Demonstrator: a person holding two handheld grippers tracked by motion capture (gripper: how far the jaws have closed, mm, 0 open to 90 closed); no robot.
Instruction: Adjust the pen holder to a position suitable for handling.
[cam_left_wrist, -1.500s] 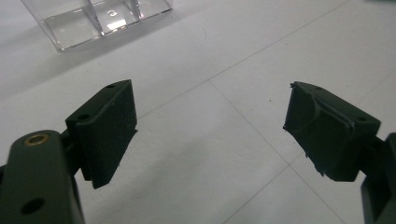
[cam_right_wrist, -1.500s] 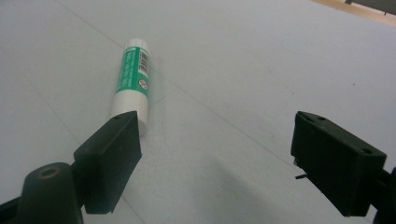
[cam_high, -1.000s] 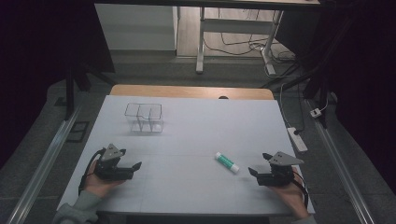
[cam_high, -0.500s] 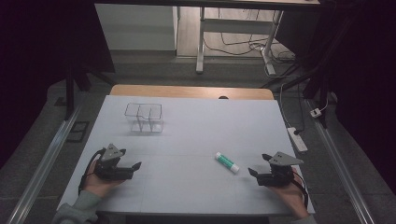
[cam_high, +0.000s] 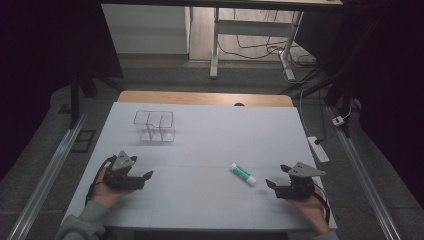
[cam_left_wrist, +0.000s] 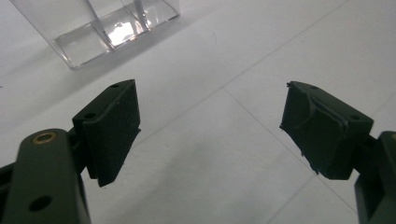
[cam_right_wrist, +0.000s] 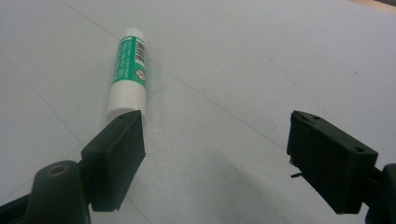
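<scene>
A white glue stick with a green label (cam_high: 243, 173) (cam_right_wrist: 128, 70) lies flat on the white table (cam_high: 210, 140), right of centre. My right gripper (cam_high: 273, 183) (cam_right_wrist: 212, 149) rests on the table just right of the stick, open, with the stick lying beyond its left jaw. A clear plastic divided box (cam_high: 155, 125) (cam_left_wrist: 100, 25) stands at the back left. My left gripper (cam_high: 145, 176) (cam_left_wrist: 210, 126) sits near the front left, open, nothing between its jaws, the box ahead of it.
A wooden strip (cam_high: 205, 98) borders the table's far edge. A power strip (cam_high: 318, 148) lies on the floor to the right. Desk legs and cables (cam_high: 250, 45) stand beyond the table.
</scene>
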